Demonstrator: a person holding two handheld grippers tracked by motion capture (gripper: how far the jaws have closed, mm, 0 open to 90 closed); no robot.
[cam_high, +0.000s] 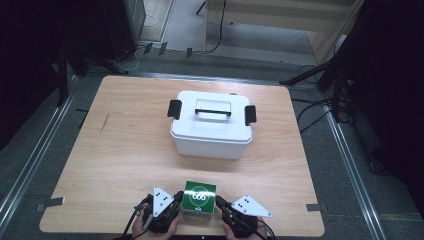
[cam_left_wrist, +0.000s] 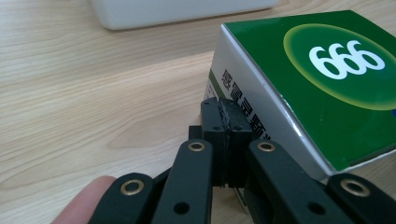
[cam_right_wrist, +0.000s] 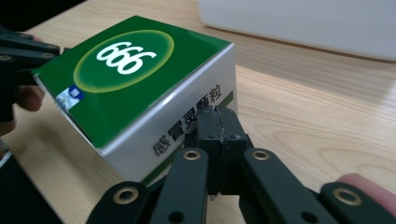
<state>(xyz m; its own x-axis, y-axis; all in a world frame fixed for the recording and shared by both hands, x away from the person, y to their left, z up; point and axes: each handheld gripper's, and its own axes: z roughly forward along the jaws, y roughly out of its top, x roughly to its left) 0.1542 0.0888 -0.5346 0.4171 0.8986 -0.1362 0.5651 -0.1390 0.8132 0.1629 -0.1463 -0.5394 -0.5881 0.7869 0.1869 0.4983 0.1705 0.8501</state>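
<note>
Light wood-grain rectangular tabletop (cam_high: 125, 145) spans the high view. White plastic lidded storage bin (cam_high: 211, 125) with black side latches and a black-trimmed top handle sits near the table's middle, lid on. Green-topped white-sided cardboard box (cam_high: 199, 198) printed "666" rests flat on the wood at the near edge, well apart from the bin. Left gripper (cam_high: 176, 196) sits at the box's left side, jaws fully closed pad to pad, nothing clamped; in the left gripper view its tips (cam_left_wrist: 224, 116) are at the box's white side wall (cam_left_wrist: 243, 100), contact not clear. Right gripper (cam_high: 218, 200) is at the box's right side, jaws likewise pressed together and empty, tips (cam_right_wrist: 218, 122) close against the printed white side (cam_right_wrist: 187, 121).
</note>
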